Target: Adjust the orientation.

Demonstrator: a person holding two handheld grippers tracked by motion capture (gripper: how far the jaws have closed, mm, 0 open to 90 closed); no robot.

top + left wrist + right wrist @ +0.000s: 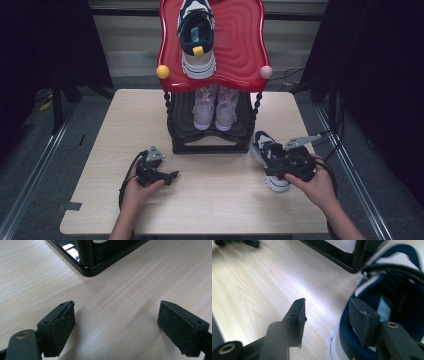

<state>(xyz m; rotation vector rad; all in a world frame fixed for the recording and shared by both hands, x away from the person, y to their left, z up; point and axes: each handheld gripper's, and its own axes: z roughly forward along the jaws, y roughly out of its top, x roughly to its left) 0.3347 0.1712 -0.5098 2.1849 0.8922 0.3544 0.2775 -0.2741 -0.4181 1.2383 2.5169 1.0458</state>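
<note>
A navy and white sneaker (pixel 264 145) lies on the table to the right of the shoe rack, and in the right gripper view that sneaker (pixel 392 287) is right at the jaws. My right gripper (pixel 274 169) is over its heel end, open. One jaw of the right gripper (pixel 327 310) sits inside the padded collar and the other outside, with the collar wall between them but not pinched. A matching sneaker (pixel 197 35) stands on the rack's red top (pixel 240 45). My left gripper (pixel 170 176) rests low over the table at the left, open and empty (pixel 116 315).
A lilac pair of shoes (pixel 216 107) sits on the rack's black lower shelf. The rack's base corner (pixel 92 267) is just ahead of the left jaws. The wooden table (pixel 220 200) stretches bare between the two hands. Cables trail from both grippers.
</note>
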